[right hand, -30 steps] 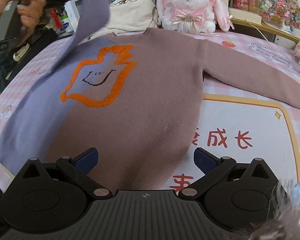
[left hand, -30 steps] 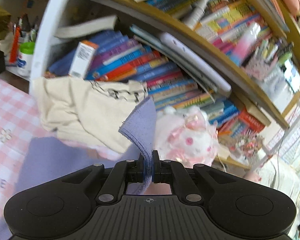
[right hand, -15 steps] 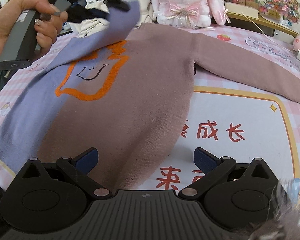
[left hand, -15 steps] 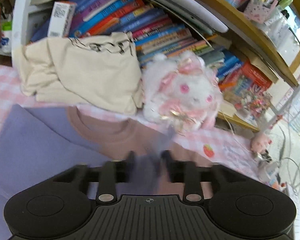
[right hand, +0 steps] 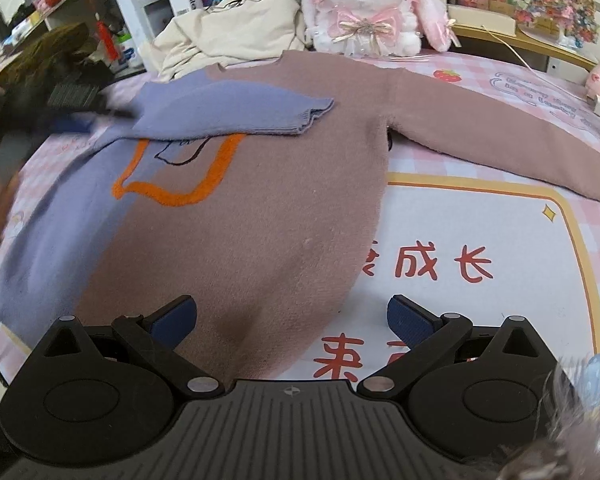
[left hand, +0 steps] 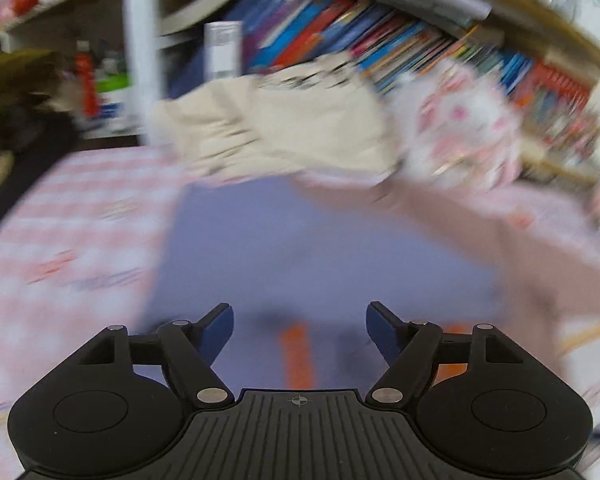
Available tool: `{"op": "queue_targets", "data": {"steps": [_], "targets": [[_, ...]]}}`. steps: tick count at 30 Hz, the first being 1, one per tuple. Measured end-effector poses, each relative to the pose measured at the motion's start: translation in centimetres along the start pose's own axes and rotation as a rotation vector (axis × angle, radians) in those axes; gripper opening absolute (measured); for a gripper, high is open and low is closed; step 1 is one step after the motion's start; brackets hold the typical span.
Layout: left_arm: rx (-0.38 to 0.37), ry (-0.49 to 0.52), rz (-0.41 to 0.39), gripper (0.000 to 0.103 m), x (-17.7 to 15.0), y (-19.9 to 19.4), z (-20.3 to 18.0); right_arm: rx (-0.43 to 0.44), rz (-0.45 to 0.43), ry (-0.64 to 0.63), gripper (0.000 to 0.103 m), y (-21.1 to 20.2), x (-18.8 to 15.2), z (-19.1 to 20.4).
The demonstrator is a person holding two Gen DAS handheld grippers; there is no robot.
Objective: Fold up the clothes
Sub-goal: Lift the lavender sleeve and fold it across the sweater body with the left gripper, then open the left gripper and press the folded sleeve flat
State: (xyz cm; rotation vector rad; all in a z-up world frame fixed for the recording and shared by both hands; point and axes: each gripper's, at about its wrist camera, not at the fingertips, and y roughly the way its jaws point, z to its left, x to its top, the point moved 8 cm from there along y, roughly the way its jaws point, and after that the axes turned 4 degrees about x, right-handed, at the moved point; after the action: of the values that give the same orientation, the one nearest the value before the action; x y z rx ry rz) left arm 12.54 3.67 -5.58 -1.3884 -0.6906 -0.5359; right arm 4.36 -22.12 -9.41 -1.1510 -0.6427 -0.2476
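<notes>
Sweater [right hand: 236, 240] lies flat on the pink checked table cover [right hand: 500, 240], its purple sleeve [right hand: 236, 112] folded across the chest, cuff edge free, and its brown sleeve [right hand: 500, 136] stretched right. Left gripper [left hand: 300, 324], released and empty, hangs over the purple side. Right gripper [right hand: 292, 316], released, hovers at the near hem. Open cover lies right; a cream bag [right hand: 236, 20] and plush rabbit [right hand: 364, 4] crowd the far edge.

The left gripper [left hand: 300, 320] has its jaws spread wide and holds nothing. The right gripper [right hand: 292, 316] is likewise wide apart and empty.
</notes>
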Motion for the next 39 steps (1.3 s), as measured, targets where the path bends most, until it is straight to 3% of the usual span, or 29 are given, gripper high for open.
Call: {"op": "queue_targets", "data": {"steps": [5,8,11,16,19,24,28,33,39], "targets": [[0.139,0.008,0.017,0.075,-3.9,-1.8,4.8,-0.023,-0.011,0.013,0.098,-0.1,-0.1,0.1],[0.183,-0.020,0.027,0.075,-5.0,-2.1,7.2,-0.046,-0.021,0.015,0.086,-0.2,-0.1,0.5],[0.165,-0.054,0.024,0.075,-4.9,-1.9,8.7,-0.076,-0.023,0.025,0.067,-0.3,-0.1,0.6],[0.115,-0.080,0.031,0.073,-4.6,-0.8,9.9,-0.122,-0.015,0.063,0.050,-0.7,-0.5,0.6],[0.089,-0.091,0.046,0.059,-4.4,0.0,10.1,-0.135,0.006,0.052,0.036,-0.8,-0.8,1.3],[0.044,-0.110,0.070,0.043,-3.9,1.3,10.6,-0.148,0.015,0.081,0.030,-1.2,-1.4,1.8],[0.009,-0.125,0.089,0.038,-3.5,2.4,11.0,-0.162,0.017,0.100,0.025,-1.3,-1.6,2.1],[-0.027,-0.174,0.109,0.007,-3.0,2.9,11.9,-0.169,0.011,0.119,0.024,-1.2,-1.4,2.3],[-0.001,-0.161,0.106,0.004,-2.5,3.1,12.6,-0.140,0.021,0.079,0.021,-0.3,-1.0,3.4]]}}
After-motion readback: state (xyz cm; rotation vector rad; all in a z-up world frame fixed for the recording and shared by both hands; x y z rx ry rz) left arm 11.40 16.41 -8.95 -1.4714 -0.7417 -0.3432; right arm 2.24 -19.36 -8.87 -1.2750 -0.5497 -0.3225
